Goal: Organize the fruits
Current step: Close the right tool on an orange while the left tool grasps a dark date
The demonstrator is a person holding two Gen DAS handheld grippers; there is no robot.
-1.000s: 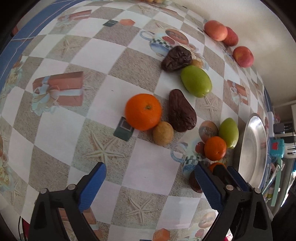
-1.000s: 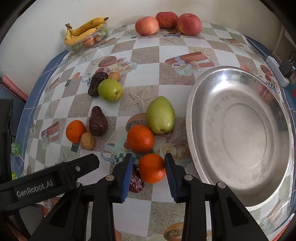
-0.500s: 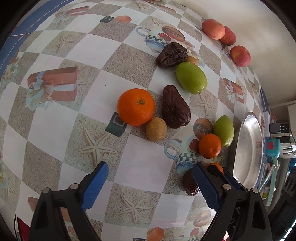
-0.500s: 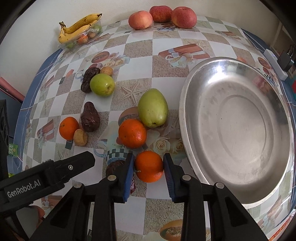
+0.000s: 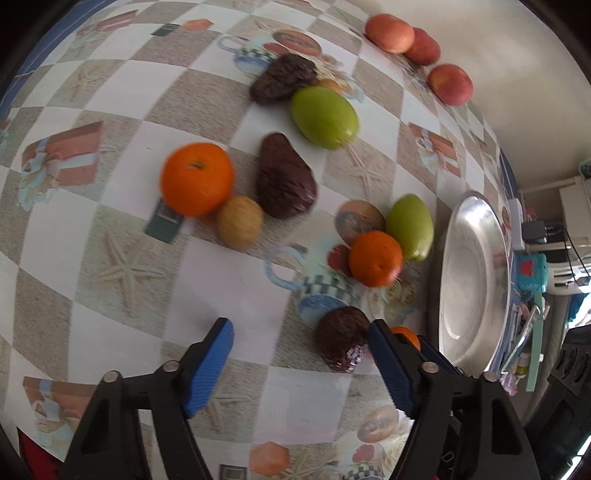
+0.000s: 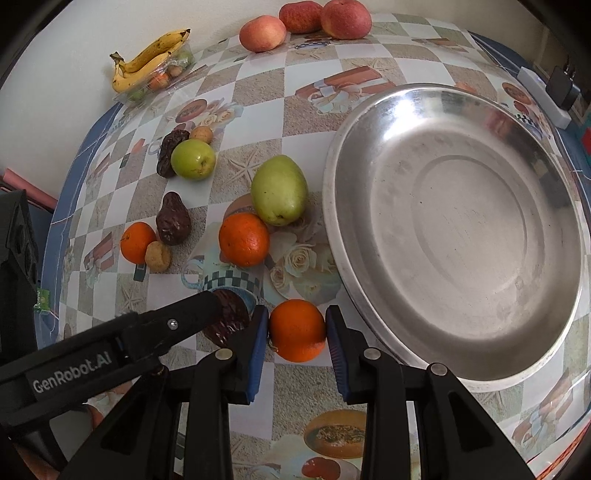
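Left wrist view: motion blur softens the far orange (image 5: 197, 179) and the small tan fruit (image 5: 240, 221); the clamped orange (image 5: 406, 335) shows only as a sliver behind the left gripper's right finger (image 5: 388, 363). Right wrist view: the left gripper's arm (image 6: 110, 354) covers the near dark fruit (image 6: 231, 317) in part, and the steel tray (image 6: 373, 114) runs off the right edge.

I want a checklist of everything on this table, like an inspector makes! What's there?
Surface: checkered tablecloth with printed pictures.
Job's things: three oranges, one between the right gripper's pads; two green fruits; dark wrinkled fruits; three apples; metal tray with nothing in it.
Clutter: bananas on a clear packet.
Grippers: left gripper open above the table; right gripper closing around the orange.
Cables: power strip with a plug.
Surroundings: pale wall.
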